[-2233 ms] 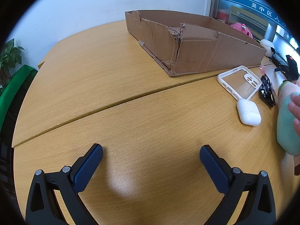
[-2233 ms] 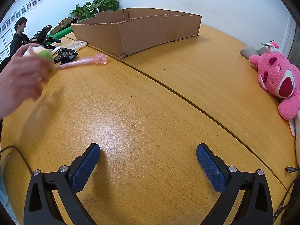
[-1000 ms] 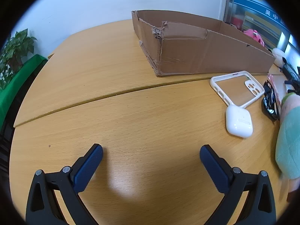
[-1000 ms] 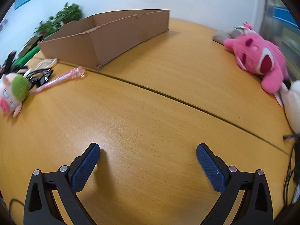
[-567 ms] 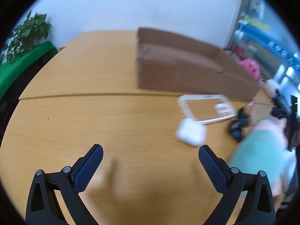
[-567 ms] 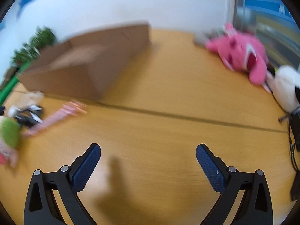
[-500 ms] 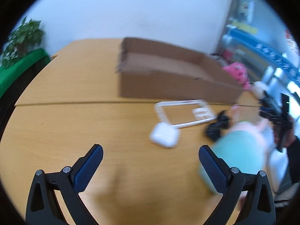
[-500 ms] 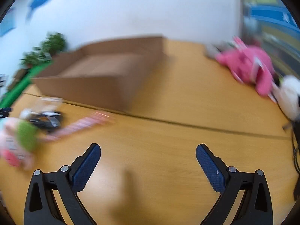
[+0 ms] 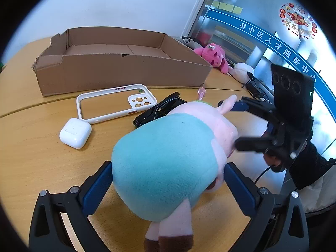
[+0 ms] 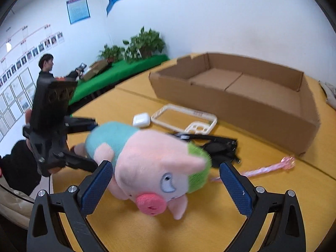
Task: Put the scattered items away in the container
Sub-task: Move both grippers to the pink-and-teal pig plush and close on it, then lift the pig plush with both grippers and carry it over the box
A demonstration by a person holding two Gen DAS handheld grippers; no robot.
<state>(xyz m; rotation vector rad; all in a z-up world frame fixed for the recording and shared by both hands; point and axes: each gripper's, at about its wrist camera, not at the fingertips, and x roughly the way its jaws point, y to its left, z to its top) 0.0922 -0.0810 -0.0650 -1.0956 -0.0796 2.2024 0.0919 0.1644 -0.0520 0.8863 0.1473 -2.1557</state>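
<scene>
Plush pig (image 9: pixel 168 159): it lies on the table (image 9: pixel 37 147), in front of the cardboard box (image 9: pixel 117 71), its teal body between your left gripper (image 9: pixel 168 187) pads, which touch its sides
Left tool: closing round the body; whether it already bears weight you cannot tell
Right gripper (image 10: pixel 166 180): jaws spread wide either side of the pig's head, pads not touching it
Change: a second ago both tools hovered over bare wood; now both have come in on the pig, so the first pick is starting
Box: open-topped and nothing in it, low ragged front wall to clear
Between pig and box: sunglasses (image 10: pixel 218 147), phone case (image 9: pixel 115 103), earbud case (image 9: pixel 75 133), pink wand (image 10: pixel 264 169) near the box corner
Room: lift before moving boxward, as the sunglasses lie just beside the pig
</scene>
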